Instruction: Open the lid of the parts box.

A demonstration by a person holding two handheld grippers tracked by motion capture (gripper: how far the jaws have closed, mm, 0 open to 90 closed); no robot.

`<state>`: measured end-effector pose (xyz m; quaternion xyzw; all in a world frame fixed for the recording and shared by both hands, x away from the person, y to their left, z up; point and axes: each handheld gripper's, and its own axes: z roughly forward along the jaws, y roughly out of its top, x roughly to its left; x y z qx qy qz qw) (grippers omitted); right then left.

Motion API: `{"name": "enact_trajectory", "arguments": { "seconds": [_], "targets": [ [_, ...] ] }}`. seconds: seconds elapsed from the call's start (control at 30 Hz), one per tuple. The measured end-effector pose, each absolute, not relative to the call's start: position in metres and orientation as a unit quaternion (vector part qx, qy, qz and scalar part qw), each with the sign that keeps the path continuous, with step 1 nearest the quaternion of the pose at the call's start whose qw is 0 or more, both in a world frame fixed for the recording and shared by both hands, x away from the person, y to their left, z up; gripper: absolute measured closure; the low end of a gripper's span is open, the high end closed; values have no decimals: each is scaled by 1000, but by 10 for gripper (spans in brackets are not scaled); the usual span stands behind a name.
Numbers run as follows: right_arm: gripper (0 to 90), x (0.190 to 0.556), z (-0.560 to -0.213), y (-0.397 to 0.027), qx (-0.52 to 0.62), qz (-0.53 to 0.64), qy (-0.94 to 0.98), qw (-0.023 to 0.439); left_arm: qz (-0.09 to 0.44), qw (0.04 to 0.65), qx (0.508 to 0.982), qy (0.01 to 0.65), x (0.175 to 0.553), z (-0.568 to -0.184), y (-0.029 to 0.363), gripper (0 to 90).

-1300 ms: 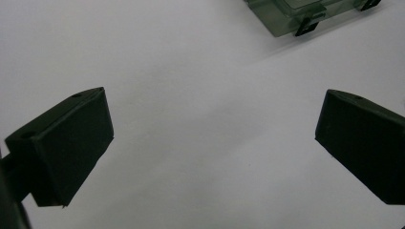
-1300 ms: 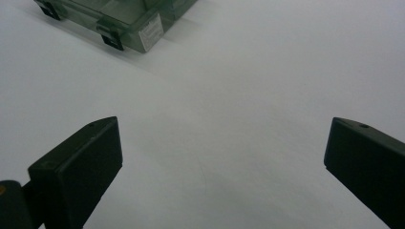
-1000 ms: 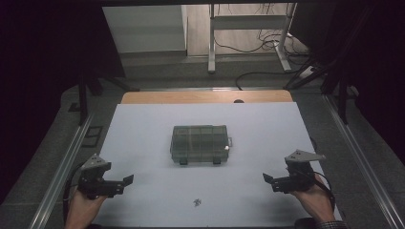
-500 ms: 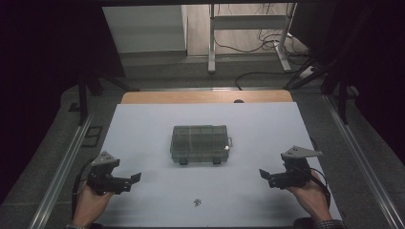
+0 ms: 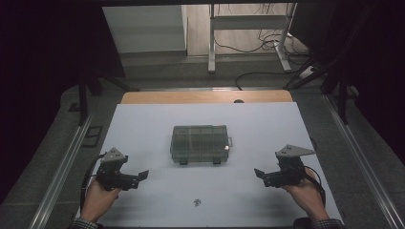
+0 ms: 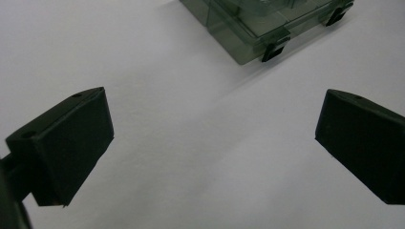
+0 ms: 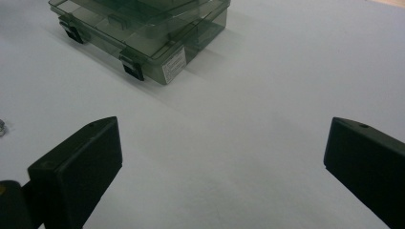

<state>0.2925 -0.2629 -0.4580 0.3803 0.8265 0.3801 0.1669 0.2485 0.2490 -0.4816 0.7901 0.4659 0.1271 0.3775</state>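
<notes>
A smoky clear plastic compartment box [image 5: 199,143] with a shut lid and two black latches on its near side lies in the middle of the white table [image 5: 143,124]. My left gripper [image 5: 141,175] hovers at the near left, open, jaws pointing right toward the box [image 6: 258,26]. My right gripper [image 5: 258,173] hovers at the near right, open, jaws pointing left toward the box [image 7: 143,36]. Nothing lies between either pair of jaws. A few tiny metal parts [image 5: 197,202] lie on the table near its front edge, between the two grippers.
A bare wooden strip [image 5: 205,97] runs along the table's far edge. Metal rails [image 5: 62,167] flank the table on both sides. Beyond it stand a desk frame [image 5: 248,28] and floor cables. White surface stretches around the box.
Both hands have moved inward and slightly forward toward the box; the left gripper has shifted right, the right gripper a little left. Both stay open.
</notes>
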Motion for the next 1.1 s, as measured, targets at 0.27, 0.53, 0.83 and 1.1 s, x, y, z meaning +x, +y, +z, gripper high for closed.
{"name": "enact_trajectory", "arguments": {
  "seconds": [0.27, 0.53, 0.83, 1.1],
  "targets": [
    [0, 299, -458, -252, 384, 368, 833, 155, 127, 380, 795, 455, 257, -481, 239, 0],
    [0, 302, -458, -241, 375, 367, 838, 149, 127, 378, 801, 447, 264, -481, 230, 0],
    [0, 311, -461, -235, 388, 359, 837, 138, 126, 372, 809, 438, 273, -481, 222, 0],
    [91, 319, -463, -228, 394, 354, 839, 123, 124, 369, 813, 432, 280, -482, 214, 0]
  ]
}}
